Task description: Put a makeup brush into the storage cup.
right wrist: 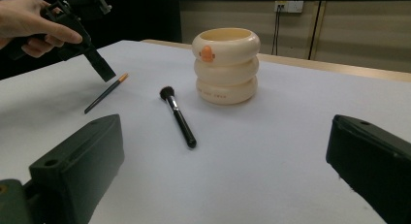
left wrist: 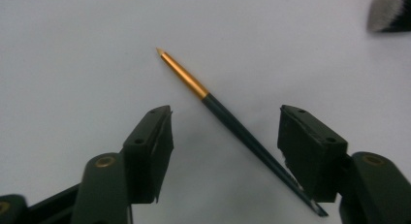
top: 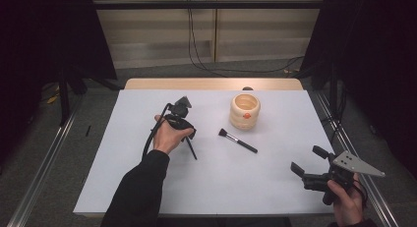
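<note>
Lying flat on white table (top: pixel 275 183): thin brush (left wrist: pixel 228 120), gold ferrule, dark handle, between the two pads of left claw (left wrist: pixel 225 136), neither pad touching it; nearer the right-hand pad, tip pointing away beyond the jaws. Left claw: jaws apart, half-spread, poised just above table. Right claw (right wrist: pixel 225 151): jaws wide apart, holding nothing, resting low near table edge, well apart from left claw. Ahead of right claw: black powder brush (right wrist: pixel 177 115); just beyond it, cream ringed pot (right wrist: pixel 226 65), upright, orange mark.
</note>
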Demonstrator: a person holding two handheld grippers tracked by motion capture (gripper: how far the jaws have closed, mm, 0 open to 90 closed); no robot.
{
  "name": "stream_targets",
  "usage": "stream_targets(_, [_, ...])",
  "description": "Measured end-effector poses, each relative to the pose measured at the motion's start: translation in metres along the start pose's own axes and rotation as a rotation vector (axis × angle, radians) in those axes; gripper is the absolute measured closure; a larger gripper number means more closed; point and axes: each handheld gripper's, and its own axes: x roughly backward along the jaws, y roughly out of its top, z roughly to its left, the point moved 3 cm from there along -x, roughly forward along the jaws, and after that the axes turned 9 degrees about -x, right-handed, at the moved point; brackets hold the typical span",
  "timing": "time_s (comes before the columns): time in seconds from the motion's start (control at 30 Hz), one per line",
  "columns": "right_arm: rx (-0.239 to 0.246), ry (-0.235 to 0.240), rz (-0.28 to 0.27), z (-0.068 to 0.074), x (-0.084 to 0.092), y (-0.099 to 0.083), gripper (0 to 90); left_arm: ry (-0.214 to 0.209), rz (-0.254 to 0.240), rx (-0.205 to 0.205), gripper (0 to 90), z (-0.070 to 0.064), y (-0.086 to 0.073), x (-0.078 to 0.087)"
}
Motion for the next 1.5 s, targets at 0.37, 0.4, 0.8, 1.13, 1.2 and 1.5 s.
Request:
stream_targets(0.37, [0.005,0.006,0.004,0.000,-0.001,-0.001,0.0,0.054,0.026,0.026,65.1,0.001,0.000,-0.016])
stream_targets(0.4, [0.003,0.007,0.005,0.000,-0.001,-0.001,0.0,0.053,0.033,0.020,65.8,0.002,0.000,-0.017])
stream_targets(0.8, [0.004,0.013,0.010,0.001,-0.001,-0.001,0.0,0.064,0.060,0.025,76.1,0.005,0.001,-0.018])
stream_targets(1.13, [0.008,0.011,0.012,0.001,-0.002,-0.001,0.0,0.061,0.049,0.026,83.5,0.009,-0.001,-0.018])
stream_targets(1.2, [0.009,0.013,0.010,0.001,-0.002,-0.001,0.0,0.056,0.045,0.012,83.6,0.009,-0.001,-0.018])
stream_targets(1.5, [0.008,0.013,0.010,0.001,-0.001,-0.001,0.0,0.002,0.038,0.027,83.6,0.015,-0.002,-0.016])
